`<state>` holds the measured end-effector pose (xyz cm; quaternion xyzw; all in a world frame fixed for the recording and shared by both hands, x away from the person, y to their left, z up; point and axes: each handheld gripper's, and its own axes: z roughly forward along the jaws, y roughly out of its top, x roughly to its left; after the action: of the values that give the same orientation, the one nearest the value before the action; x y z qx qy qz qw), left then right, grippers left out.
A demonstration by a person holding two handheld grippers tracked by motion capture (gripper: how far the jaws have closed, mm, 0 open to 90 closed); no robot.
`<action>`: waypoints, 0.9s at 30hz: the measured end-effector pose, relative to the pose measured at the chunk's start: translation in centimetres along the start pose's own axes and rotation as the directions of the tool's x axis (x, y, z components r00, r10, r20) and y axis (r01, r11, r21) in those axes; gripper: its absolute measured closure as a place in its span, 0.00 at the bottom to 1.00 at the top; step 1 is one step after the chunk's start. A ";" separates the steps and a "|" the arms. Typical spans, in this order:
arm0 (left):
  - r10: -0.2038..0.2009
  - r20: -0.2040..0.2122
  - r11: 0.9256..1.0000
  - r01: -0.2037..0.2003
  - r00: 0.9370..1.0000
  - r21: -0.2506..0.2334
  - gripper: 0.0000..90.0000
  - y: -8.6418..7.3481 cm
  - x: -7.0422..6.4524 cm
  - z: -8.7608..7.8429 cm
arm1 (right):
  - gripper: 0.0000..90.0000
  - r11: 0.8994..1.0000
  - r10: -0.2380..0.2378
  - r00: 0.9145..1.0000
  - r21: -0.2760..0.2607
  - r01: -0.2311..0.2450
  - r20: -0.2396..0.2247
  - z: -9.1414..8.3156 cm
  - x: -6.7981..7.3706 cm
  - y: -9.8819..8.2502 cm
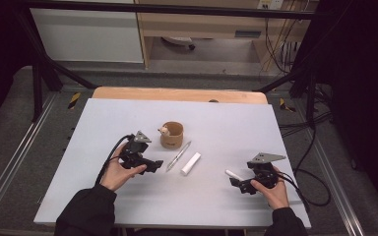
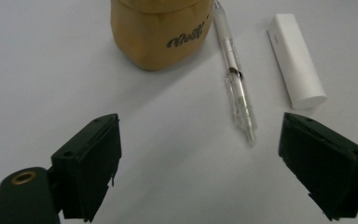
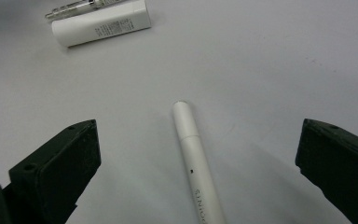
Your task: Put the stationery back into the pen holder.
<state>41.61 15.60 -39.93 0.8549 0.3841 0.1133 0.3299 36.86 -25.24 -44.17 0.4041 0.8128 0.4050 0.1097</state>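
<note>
Plastic makes the clear pen (image 2: 235,79) light, stiff, slippery: best gripped mid-barrel. Left tool (image 1: 153,164) released beside it; right tool (image 1: 236,182) released, straddling the white pen (image 3: 196,168).

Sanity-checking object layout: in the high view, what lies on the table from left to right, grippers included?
left gripper → wooden cup → clear pen → white tube → white pen → right gripper, whose jaw tips sit about level with the white pen, so those two nearly tie.
</note>
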 end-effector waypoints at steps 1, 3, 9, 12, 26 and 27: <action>0.004 0.003 1.000 -0.004 1.000 0.004 0.15 0.3 -0.1 0.2 | 0.01 1.000 0.000 1.000 0.000 0.000 0.000 0.0 0.0 0.0; 0.014 0.000 1.000 -0.014 1.000 0.017 0.16 0.8 -0.5 0.5 | 0.01 1.000 0.001 1.000 -0.002 -0.001 0.002 0.0 0.0 0.0; 0.021 0.013 0.999 -0.022 1.000 0.036 0.23 2.2 -1.5 1.7 | 0.01 1.000 0.008 1.000 -0.004 -0.008 0.000 0.0 0.1 0.0; 0.034 0.015 0.999 -0.034 0.999 0.041 0.25 2.7 -2.1 2.5 | 0.01 1.000 0.006 1.000 -0.003 -0.006 -0.002 0.0 0.0 0.0; 0.071 0.012 0.992 -0.071 0.997 0.101 0.52 4.4 -3.9 5.8 | 0.01 1.000 0.006 1.000 -0.005 -0.006 -0.008 0.0 0.1 0.0; 0.073 0.010 0.992 -0.074 0.997 0.106 0.53 4.5 -4.0 6.0 | 0.01 1.000 0.008 1.000 -0.003 -0.008 -0.009 -0.1 0.0 0.0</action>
<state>44.22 7.63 -41.33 0.8851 0.3568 0.1021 0.2809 36.82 -25.23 -44.09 0.4053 0.8111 0.4084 0.1054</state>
